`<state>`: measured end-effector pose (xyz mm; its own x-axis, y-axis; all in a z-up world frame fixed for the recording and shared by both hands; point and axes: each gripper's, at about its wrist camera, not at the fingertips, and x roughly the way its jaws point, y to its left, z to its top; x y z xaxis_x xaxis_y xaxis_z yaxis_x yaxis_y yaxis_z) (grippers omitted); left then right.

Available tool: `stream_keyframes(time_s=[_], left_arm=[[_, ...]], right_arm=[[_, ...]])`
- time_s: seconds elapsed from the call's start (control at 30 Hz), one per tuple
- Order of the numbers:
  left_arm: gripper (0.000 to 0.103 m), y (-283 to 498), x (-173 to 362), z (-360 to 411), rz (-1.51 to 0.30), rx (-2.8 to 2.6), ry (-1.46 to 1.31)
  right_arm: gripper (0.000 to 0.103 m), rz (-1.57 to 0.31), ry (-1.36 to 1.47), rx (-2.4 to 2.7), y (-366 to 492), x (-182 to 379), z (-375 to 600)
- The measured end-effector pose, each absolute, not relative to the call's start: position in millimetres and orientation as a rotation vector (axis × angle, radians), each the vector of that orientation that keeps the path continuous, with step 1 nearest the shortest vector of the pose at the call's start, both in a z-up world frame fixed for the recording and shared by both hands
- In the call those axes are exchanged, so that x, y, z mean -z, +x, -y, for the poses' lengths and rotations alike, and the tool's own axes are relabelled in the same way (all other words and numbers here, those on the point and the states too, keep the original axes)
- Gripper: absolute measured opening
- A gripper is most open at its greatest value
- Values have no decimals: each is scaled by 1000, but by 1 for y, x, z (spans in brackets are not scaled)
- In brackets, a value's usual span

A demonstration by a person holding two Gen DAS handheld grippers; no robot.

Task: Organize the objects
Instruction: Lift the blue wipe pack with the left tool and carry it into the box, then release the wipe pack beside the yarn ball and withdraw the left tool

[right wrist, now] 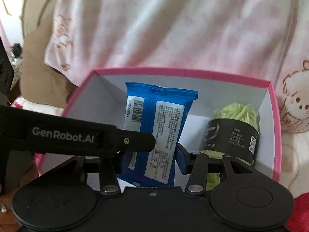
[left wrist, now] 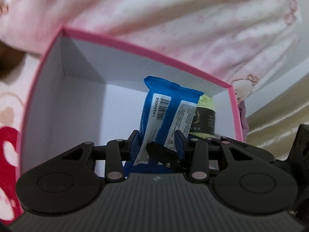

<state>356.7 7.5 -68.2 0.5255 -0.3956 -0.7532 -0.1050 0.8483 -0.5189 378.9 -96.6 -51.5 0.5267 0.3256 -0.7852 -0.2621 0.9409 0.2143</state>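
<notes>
Left wrist view first: my left gripper [left wrist: 158,142] has its fingers closed on the blue wipes pack [left wrist: 166,114], pinching the lower end while the pack hangs over the open pink box [left wrist: 135,45]. A green yarn ball [left wrist: 205,114] with a black label sits in the box's right corner, just beside the pack. One dark finger [left wrist: 162,150] of the other gripper crosses in front of the pack too.

Right wrist view – same pack [right wrist: 154,119], and my right gripper [right wrist: 150,155] has its fingers clamped on the bottom end as well, so both hands are sharing one packet. The left one's finger comes in from the left and presses on the pack's side. The yarn [right wrist: 234,131] is well inside the box [right wrist: 274,127], against the right wall.

My read: this is the drop-in step, pack going into the free space left of the yarn. Next move probably needs lowering it to the box floor, then letting go with both – without tipping it onto the yarn.
</notes>
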Motion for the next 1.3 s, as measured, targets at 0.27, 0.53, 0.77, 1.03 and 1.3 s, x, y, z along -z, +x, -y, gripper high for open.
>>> stream_keyframes(time_s=[0.27,0.53,0.77,1.03,1.3], left_arm=[[37,379,90,-4,-1061,173,-588],[38,379,92,2,-1079,161,-593],[41,349,65,-1,-1045,212,-546],[46,294,22,2,-1011,201,-447],[57,240,-37,-2,-977,244,-335]], right_arm=[[54,-1031,36,-295,402,66,93],[56,-949,-2,-278,381,56,92],[68,-946,94,-370,341,33,98],[68,-895,17,-372,286,-16,107],[75,-882,-129,-401,213,-77,108]])
